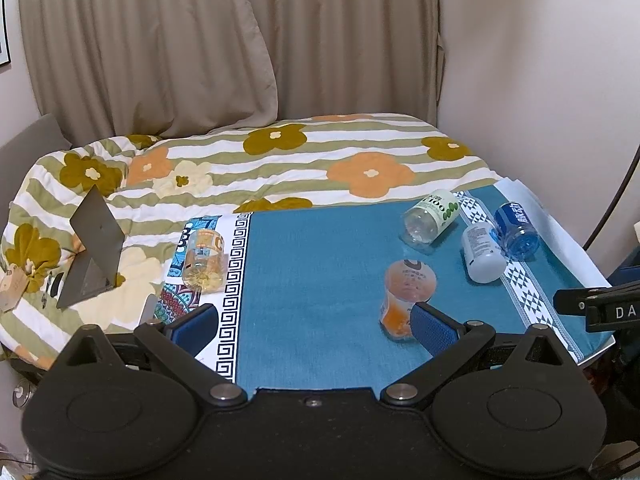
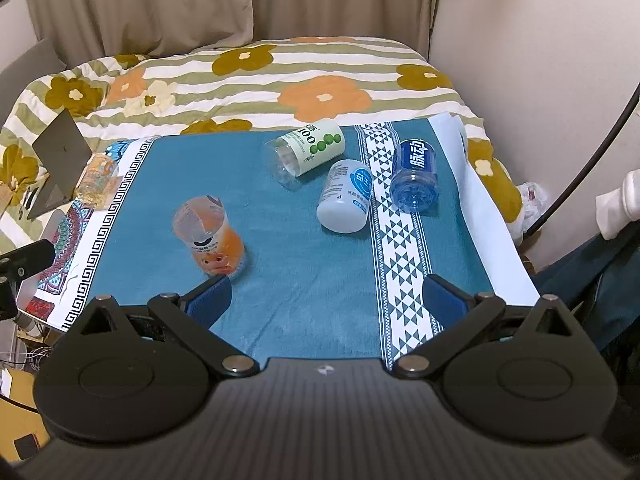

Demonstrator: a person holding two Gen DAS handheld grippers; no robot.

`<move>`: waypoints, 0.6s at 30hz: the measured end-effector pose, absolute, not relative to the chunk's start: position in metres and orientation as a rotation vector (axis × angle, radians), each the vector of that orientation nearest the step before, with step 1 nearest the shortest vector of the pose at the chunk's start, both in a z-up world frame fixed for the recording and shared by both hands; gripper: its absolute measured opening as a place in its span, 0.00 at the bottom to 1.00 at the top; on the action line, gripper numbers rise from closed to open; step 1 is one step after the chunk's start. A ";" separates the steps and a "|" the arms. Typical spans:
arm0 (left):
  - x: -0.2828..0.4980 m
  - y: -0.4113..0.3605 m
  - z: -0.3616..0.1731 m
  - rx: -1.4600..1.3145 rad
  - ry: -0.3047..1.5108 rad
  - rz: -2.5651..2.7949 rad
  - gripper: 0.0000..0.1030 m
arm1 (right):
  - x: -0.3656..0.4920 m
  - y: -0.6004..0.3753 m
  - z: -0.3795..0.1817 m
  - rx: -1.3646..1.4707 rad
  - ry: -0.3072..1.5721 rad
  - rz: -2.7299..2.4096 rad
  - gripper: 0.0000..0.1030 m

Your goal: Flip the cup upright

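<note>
Hovering spread above the tabletop [image 2: 304, 296], the right gripper [image 2: 326, 300] holds nothing, like the left gripper [image 1: 316, 330]. An orange cup [image 2: 208, 236] stands tilted at ten o'clock; farther, around one o'clock, three cups lie toppled.

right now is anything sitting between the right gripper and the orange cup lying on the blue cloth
Nothing visible is. The right gripper is open, and the orange cup lies on its side just ahead of its left finger, with only bare blue cloth between. The other cups lie farther back.
</note>
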State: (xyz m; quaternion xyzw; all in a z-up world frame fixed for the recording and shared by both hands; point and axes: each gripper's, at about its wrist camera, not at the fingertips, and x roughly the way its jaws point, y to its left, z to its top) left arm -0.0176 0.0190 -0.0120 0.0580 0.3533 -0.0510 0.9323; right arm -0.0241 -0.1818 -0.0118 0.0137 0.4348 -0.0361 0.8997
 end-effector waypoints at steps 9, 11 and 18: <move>-0.017 0.018 -0.012 0.124 0.715 -0.109 1.00 | -0.026 -0.179 -0.011 0.030 0.890 -0.078 1.00; -0.017 0.018 -0.012 0.123 0.714 -0.112 1.00 | -0.026 -0.179 -0.010 0.029 0.890 -0.079 1.00; -0.018 0.018 -0.011 0.120 0.708 -0.115 1.00 | -0.026 -0.181 -0.010 0.031 0.888 -0.078 1.00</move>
